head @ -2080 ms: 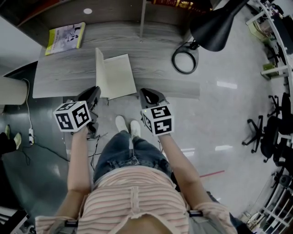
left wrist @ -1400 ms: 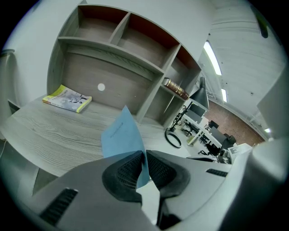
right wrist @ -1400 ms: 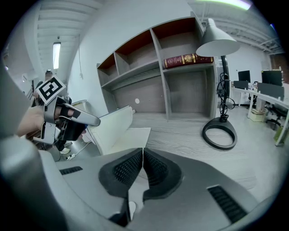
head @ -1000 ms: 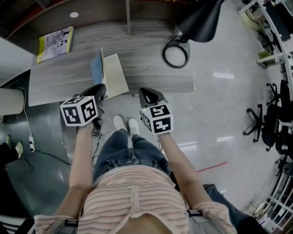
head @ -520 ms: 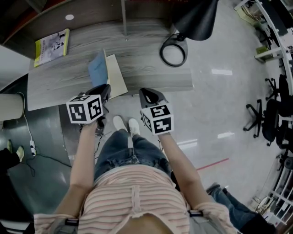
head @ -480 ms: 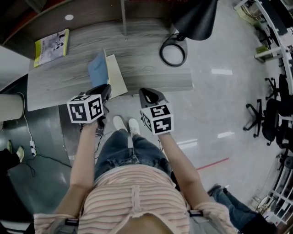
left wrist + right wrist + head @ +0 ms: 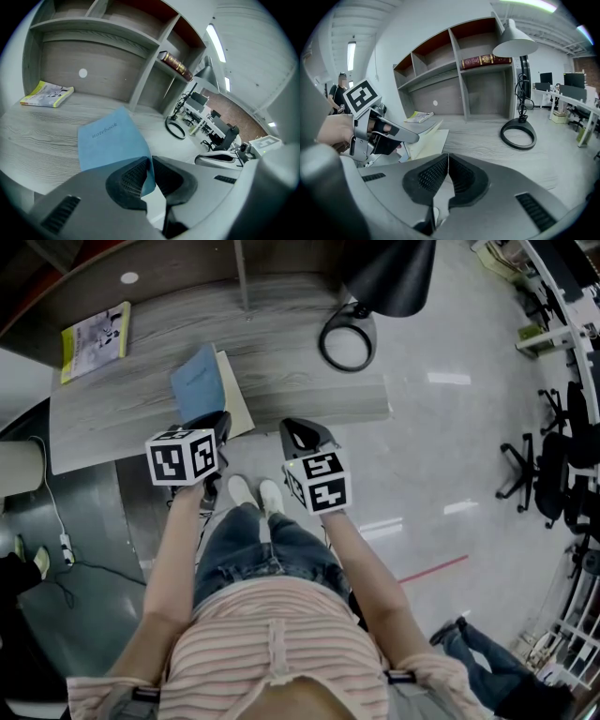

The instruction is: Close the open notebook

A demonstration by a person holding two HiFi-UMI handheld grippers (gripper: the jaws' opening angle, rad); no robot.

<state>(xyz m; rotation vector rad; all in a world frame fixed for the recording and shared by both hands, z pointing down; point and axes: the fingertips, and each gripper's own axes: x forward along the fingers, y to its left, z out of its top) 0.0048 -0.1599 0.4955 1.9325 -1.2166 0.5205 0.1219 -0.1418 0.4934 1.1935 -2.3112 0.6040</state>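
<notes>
The notebook lies on the grey desk (image 7: 300,390) near its front edge. Its blue cover (image 7: 195,381) is tilted part-way over the cream pages (image 7: 236,401). In the left gripper view the cover (image 7: 110,140) bears the word "Notebook", and its near corner runs between the jaws. My left gripper (image 7: 217,420) (image 7: 150,163) is shut on that corner of the cover. My right gripper (image 7: 292,427) (image 7: 447,161) is shut on nothing and hangs over the desk's front edge, right of the notebook. In the right gripper view I see the left gripper (image 7: 382,133) beside the cream pages (image 7: 427,139).
A yellow booklet (image 7: 94,329) lies at the desk's back left. A black lamp's ring base (image 7: 345,341) stands at the back right, its shade (image 7: 389,273) above. Shelves behind hold a red book (image 7: 483,61). Office chairs (image 7: 534,474) stand on the floor to the right.
The blue cover has swung from upright down toward the cream pages on the right. My left gripper has moved right and lower with it. The right gripper has kept still.
</notes>
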